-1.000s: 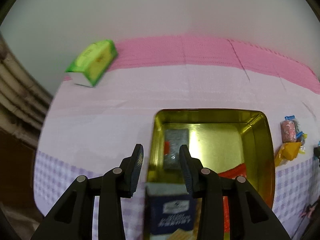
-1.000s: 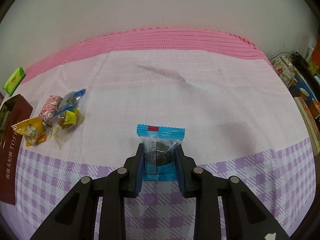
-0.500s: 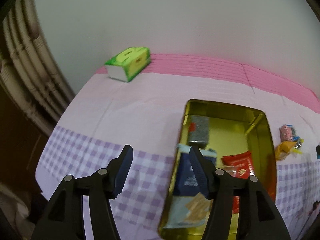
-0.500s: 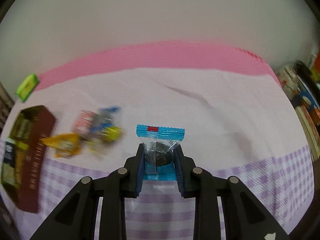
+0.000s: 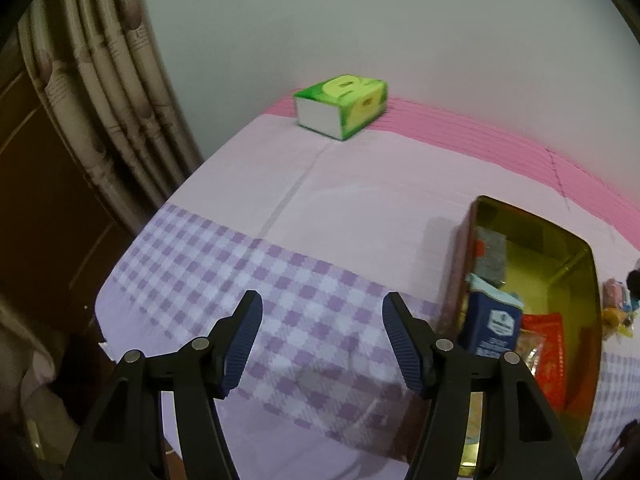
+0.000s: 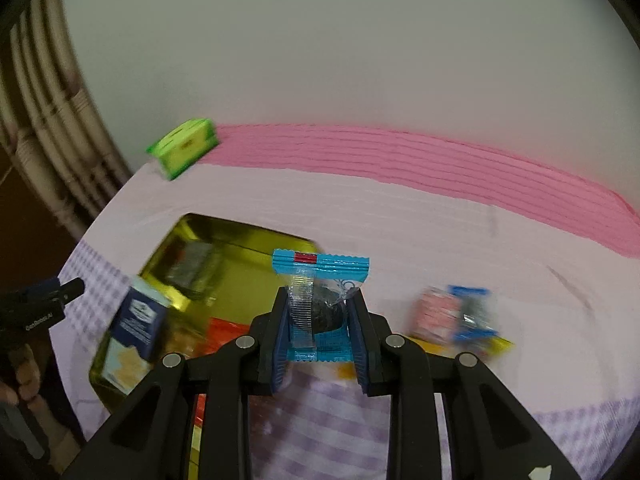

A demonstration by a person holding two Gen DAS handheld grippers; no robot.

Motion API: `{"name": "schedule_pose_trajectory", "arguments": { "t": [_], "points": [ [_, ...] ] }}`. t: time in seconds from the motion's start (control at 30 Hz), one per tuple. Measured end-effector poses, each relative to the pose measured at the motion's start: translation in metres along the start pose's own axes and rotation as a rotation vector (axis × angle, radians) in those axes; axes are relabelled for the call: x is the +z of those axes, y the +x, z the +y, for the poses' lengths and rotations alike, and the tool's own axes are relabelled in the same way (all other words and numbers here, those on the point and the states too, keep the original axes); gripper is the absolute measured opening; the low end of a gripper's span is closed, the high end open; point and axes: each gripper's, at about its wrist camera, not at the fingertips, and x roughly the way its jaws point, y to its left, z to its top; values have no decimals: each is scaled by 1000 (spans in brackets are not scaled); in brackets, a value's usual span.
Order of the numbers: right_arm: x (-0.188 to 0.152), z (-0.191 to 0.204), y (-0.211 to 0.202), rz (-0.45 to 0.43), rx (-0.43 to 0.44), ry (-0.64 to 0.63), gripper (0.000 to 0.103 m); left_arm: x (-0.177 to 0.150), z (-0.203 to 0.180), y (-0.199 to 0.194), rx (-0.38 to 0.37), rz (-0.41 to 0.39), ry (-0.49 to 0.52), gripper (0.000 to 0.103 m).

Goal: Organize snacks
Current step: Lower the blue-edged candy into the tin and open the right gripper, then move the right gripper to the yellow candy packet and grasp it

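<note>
My right gripper [image 6: 320,336] is shut on a blue-edged clear snack packet [image 6: 320,300] with a dark sweet inside, held above the right edge of the gold tin [image 6: 240,252]. The tin holds a navy snack box [image 6: 136,324], a grey packet [image 6: 192,264] and a red packet [image 6: 224,332]. In the left wrist view my left gripper [image 5: 322,340] is open and empty over the checked cloth, left of the tin [image 5: 560,264] with the navy box [image 5: 492,326] in it.
A green tissue box [image 5: 344,106] stands at the back by the wall and shows in the right wrist view [image 6: 182,152] too. Loose wrapped sweets [image 6: 456,316] lie on the cloth right of the tin. Curtain folds [image 5: 100,100] hang at the table's left edge.
My left gripper let go of the navy box in the tin, opened and drew back to the left. My right gripper carried the blue packet left to the tin.
</note>
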Motion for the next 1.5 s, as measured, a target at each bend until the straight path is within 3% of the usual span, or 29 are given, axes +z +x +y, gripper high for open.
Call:
{"name": "schedule_pose_trajectory", "arguments": {
  "t": [0.17,0.5,0.9,1.0,1.3,1.5],
  "points": [
    [9,34,33,66,4,-67,26,0,5,8,30,23,-5,63],
    [11,53,74,165,-11,-132,26,0,5,11,31,35,8,64],
    [9,53,89,191,-10,-96,30,-1,2,10,25,36,9,64],
    [10,53,85,174,-7,-83,45,-1,1,10,24,35,11,64],
    [12,47,36,83,27,-63,45,-2,-3,12,20,42,18,64],
    [1,6,-6,41,-17,-5,46,-1,-2,12,17,41,19,64]
  ]
}}
